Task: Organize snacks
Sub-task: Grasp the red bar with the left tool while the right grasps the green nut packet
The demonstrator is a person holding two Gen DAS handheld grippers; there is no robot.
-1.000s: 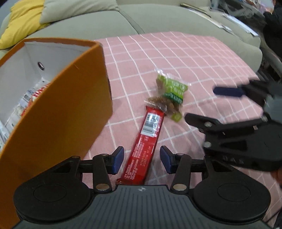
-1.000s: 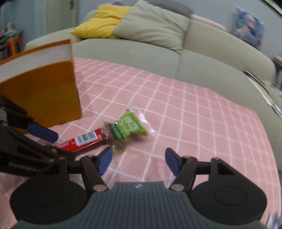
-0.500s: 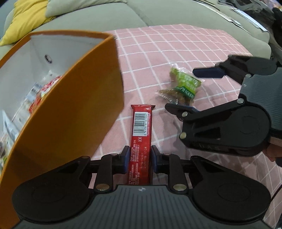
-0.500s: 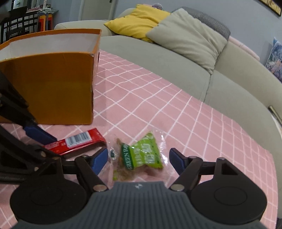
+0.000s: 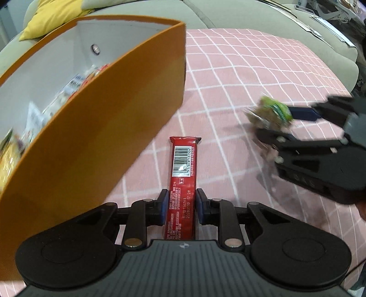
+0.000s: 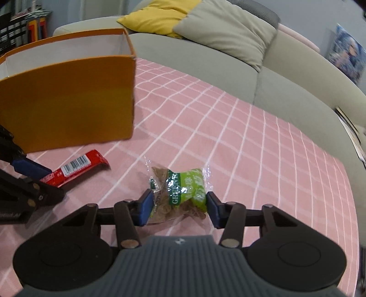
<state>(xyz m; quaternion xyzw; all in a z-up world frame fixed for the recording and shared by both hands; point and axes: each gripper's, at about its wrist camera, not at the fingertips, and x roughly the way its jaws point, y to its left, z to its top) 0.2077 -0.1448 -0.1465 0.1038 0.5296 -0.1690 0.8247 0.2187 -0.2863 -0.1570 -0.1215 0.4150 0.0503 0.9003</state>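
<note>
My left gripper (image 5: 180, 206) is shut on a red snack bar (image 5: 183, 180) with a barcode and holds it above the pink checked cloth, next to the orange box (image 5: 96, 128). The bar also shows in the right wrist view (image 6: 75, 168). My right gripper (image 6: 178, 206) is shut on a clear packet with a green label (image 6: 183, 194) and holds it just above the cloth. The packet shows blurred in the left wrist view (image 5: 272, 113). The orange box (image 6: 68, 102) is open at the top and holds several snack packets (image 5: 57, 100).
The pink checked cloth (image 6: 251, 141) covers the surface. A grey sofa (image 6: 286, 75) with a yellow cushion (image 6: 157, 18) and a grey cushion (image 6: 226, 29) stands behind it. Papers (image 5: 315, 25) lie on the sofa at the far right.
My left gripper closed on the red bar and lifted it beside the box. My right gripper moved over the green packet, closed on it and raised it.
</note>
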